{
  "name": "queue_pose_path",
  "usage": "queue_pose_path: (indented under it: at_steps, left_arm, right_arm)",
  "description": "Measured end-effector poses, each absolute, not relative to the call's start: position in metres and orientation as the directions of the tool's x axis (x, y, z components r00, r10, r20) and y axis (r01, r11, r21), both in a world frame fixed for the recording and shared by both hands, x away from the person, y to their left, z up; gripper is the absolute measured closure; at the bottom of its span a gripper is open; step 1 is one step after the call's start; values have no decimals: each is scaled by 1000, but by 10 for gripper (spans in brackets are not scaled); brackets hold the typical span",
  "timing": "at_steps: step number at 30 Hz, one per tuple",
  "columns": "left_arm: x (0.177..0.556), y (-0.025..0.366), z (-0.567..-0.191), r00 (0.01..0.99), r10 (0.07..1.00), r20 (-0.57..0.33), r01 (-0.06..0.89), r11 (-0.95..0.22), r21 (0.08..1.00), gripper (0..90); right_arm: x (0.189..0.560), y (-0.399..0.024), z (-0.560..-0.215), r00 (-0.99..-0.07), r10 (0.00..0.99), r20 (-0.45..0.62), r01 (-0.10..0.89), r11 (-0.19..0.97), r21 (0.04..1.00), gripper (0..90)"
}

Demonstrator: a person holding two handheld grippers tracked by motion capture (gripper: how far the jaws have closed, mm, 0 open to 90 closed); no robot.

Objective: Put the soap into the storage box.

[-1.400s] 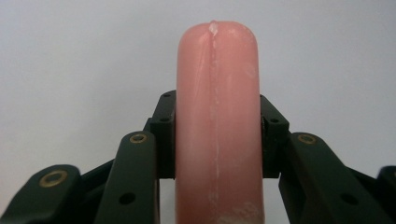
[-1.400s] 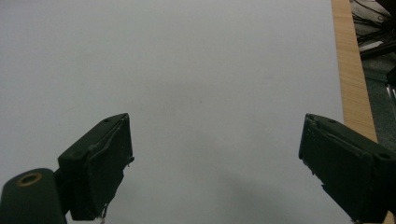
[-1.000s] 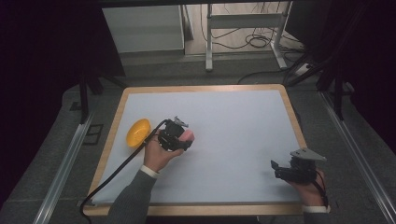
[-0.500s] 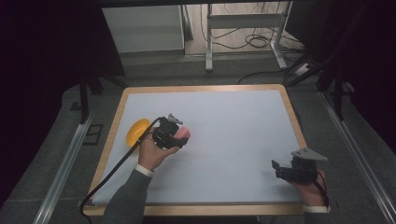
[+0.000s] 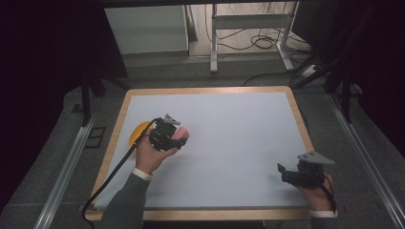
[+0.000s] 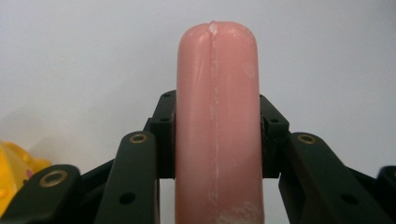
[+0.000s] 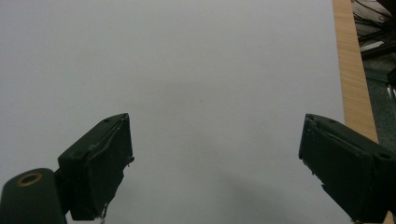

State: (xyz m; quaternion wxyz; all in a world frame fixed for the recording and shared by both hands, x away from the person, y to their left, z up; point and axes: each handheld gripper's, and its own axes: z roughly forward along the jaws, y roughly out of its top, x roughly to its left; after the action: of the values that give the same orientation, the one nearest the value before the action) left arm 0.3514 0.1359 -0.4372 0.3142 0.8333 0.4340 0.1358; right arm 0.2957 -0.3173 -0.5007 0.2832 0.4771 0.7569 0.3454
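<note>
A pink sausage-shaped piece (image 6: 217,126) stands between the jaws of my left gripper (image 6: 217,135), which is shut on it; both pads press its sides. From the high view the left gripper (image 5: 173,135) hovers over the left part of the white table top, the pink sausage (image 5: 180,133) sticking out to the right. A yellow rounded object (image 5: 138,131) lies just left of that hand; its edge, the yellow object (image 6: 14,168), shows at the lower left of the left gripper view. My right gripper (image 5: 282,171) rests near the front right corner, its jaws wide open (image 7: 215,158) with nothing between them.
The white table top (image 5: 229,124) has a wooden rim (image 5: 300,119) all round. A black cable (image 5: 107,179) trails from the left gripper over the front left edge. Metal rails run along both sides, and a table frame with cables stands behind on the floor.
The left hand has carried the pink sausage a little to the left and away from the person, closer to the yellow object. The right gripper has stayed where it was.
</note>
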Motion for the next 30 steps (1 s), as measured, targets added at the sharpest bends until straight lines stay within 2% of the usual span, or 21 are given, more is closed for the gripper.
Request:
queue_pose_path:
  at_steps: [30]
  left_arm:
    - [349, 163, -426, 551, 833, -43, 639, -389, 663, 598]
  right_arm:
    - [296, -318, -502, -382, 919, -101, 532, 308, 789, 96]
